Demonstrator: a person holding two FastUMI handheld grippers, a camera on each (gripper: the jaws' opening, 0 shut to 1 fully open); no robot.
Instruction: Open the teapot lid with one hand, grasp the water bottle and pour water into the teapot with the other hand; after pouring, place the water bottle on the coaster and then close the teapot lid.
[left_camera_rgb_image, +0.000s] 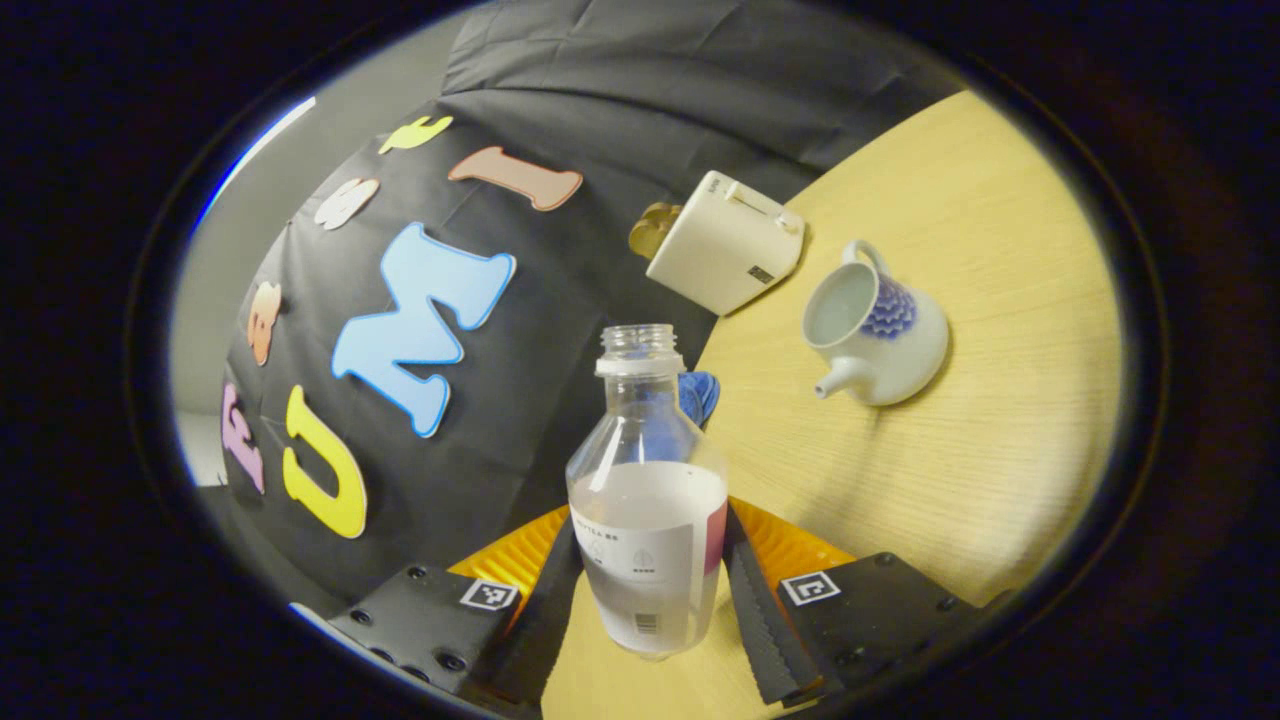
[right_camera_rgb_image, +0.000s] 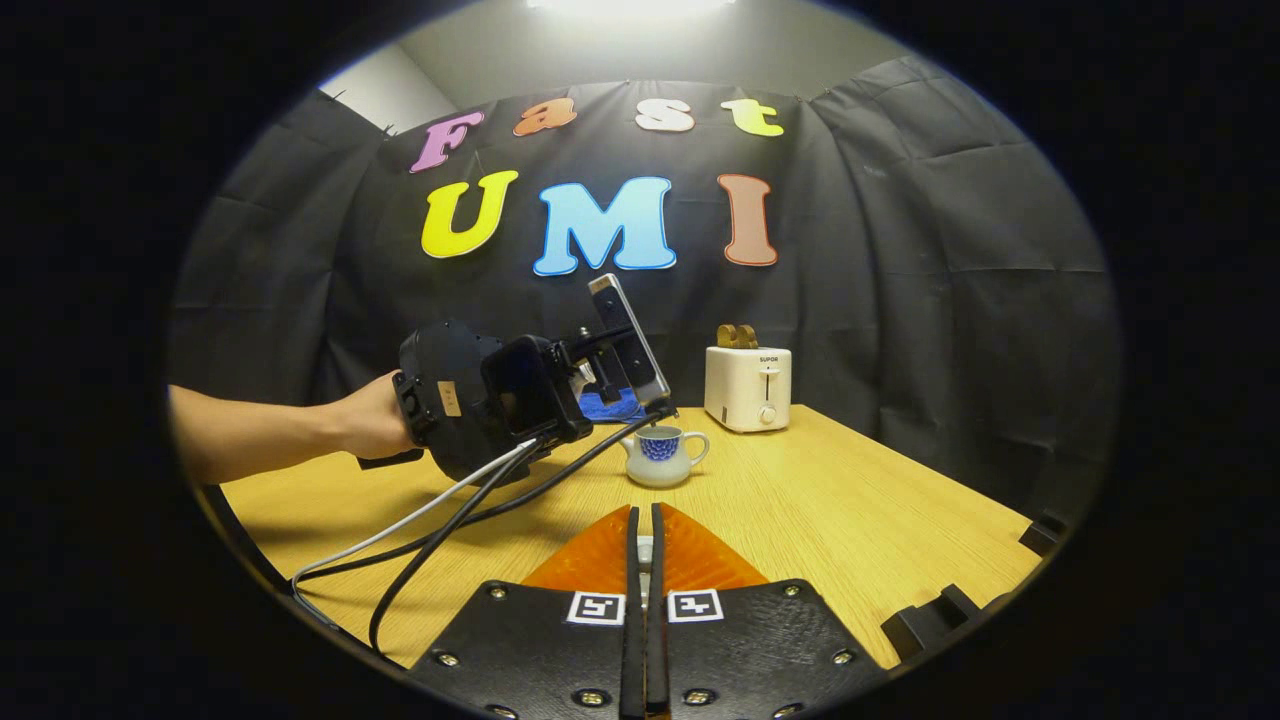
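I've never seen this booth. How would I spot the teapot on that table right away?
Start at the wooden table in front of the black cloth wall and find the cream toaster at its back edge. Just in front of it sits the teapot, small, white and round-bellied. A blue scale pattern, a short spout and a loop handle set it apart from the boxy toaster; its top is open, no lid on it.

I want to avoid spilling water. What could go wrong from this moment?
1. The bottle has no cap and is part full; tilting it before its mouth is over the teapot could wet the table.
2. The teapot's opening is small, so the stream may miss it.
3. The left gripper holds the bottle low, so it might slip.
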